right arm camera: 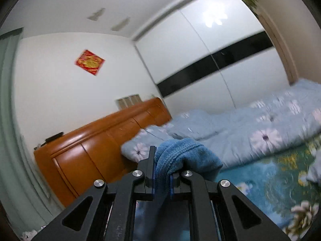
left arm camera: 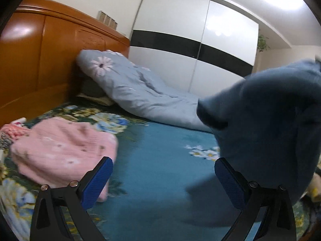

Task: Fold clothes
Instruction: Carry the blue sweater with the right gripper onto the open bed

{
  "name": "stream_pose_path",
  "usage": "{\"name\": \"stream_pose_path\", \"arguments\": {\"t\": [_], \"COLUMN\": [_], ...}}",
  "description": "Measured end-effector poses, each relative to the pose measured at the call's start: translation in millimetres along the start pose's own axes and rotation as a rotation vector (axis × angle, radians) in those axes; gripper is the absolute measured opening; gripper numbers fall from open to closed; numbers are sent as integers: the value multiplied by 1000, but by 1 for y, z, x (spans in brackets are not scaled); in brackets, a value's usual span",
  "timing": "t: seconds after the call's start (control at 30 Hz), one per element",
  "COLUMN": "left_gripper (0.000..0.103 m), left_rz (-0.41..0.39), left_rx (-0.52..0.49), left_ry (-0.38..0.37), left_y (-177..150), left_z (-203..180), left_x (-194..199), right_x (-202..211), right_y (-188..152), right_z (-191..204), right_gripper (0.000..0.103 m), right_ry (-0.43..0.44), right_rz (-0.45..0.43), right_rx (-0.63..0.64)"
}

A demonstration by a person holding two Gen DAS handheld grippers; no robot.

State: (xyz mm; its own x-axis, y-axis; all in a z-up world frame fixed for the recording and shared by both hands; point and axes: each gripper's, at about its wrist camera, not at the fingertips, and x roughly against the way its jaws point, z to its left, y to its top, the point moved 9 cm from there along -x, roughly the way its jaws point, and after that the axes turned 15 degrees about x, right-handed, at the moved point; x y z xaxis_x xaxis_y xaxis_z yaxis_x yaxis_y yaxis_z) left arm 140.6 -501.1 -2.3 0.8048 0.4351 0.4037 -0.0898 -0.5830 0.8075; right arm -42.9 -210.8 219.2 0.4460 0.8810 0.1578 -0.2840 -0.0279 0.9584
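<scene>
Right gripper (right arm camera: 161, 177) was clamped on a bunched fold of the blue knit garment (right arm camera: 186, 154), held up above the bed (left arm camera: 160, 160). Left gripper (left arm camera: 163, 177) was spread wide, gripping nothing. Fabric looked soft, thick and limp, so I'd take a free edge. Pink sweater (left arm camera: 62, 150) lay further left; quilt (left arm camera: 140, 92) beyond.

You won't find any words, numbers or brand marks to read in either view. The one sign-like thing is the red and gold wall decoration (right arm camera: 90, 62) hanging on the white wall above the wooden headboard (right arm camera: 104, 140) in your right wrist view; its gold pattern is too blurred to make out any character. The small boxes (left arm camera: 107, 20) on top of the headboard show no legible print either.
</scene>
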Motion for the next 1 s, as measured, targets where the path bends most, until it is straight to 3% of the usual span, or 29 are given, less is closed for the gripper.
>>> {"name": "stream_pose_path", "arguments": {"t": [0.13, 0.3, 0.37, 0.47, 0.53, 0.6, 0.73, 0.8, 0.93, 1.0], "left_gripper": [103, 103, 103, 103, 103, 103, 103, 103, 103, 103], "left_rz": [67, 184, 214, 275, 316, 359, 415, 436, 477, 507], "left_rx": [-48, -102, -104, -83, -67, -58, -76, -89, -118, -102], "left_ry": [32, -3, -31, -33, -4, 15, 43, 55, 65, 65], "left_y": [-22, -55, -65, -82, -96, -109, -135, -146, -158, -162], "left_z": [6, -15, -26, -33, -33, -31, -30, -31, -32, -28], "left_x": [-17, -40, -46, -65, -77, -88, -99, -104, -109, -109], "right_x": [-7, 32, 58, 70, 70, 78, 105, 93, 9, -25], "right_y": [-96, -224, -258, -278, -282, -279, -277, -276, -298, -319], "right_z": [-90, -232, -265, -271, -264, -248, -208, -175, -91, -56], "right_gripper": [10, 10, 10, 13, 26, 55, 61, 61, 63, 64], "right_ry": [-162, -555, -603, -600, -588, -607, -738, -667, -351, -246], "right_rz": [192, 468, 500, 542, 572, 596, 687, 681, 731, 769], "right_rx": [-144, -329, -437, -452, -414, -323, -24, 54, 220, 334]}}
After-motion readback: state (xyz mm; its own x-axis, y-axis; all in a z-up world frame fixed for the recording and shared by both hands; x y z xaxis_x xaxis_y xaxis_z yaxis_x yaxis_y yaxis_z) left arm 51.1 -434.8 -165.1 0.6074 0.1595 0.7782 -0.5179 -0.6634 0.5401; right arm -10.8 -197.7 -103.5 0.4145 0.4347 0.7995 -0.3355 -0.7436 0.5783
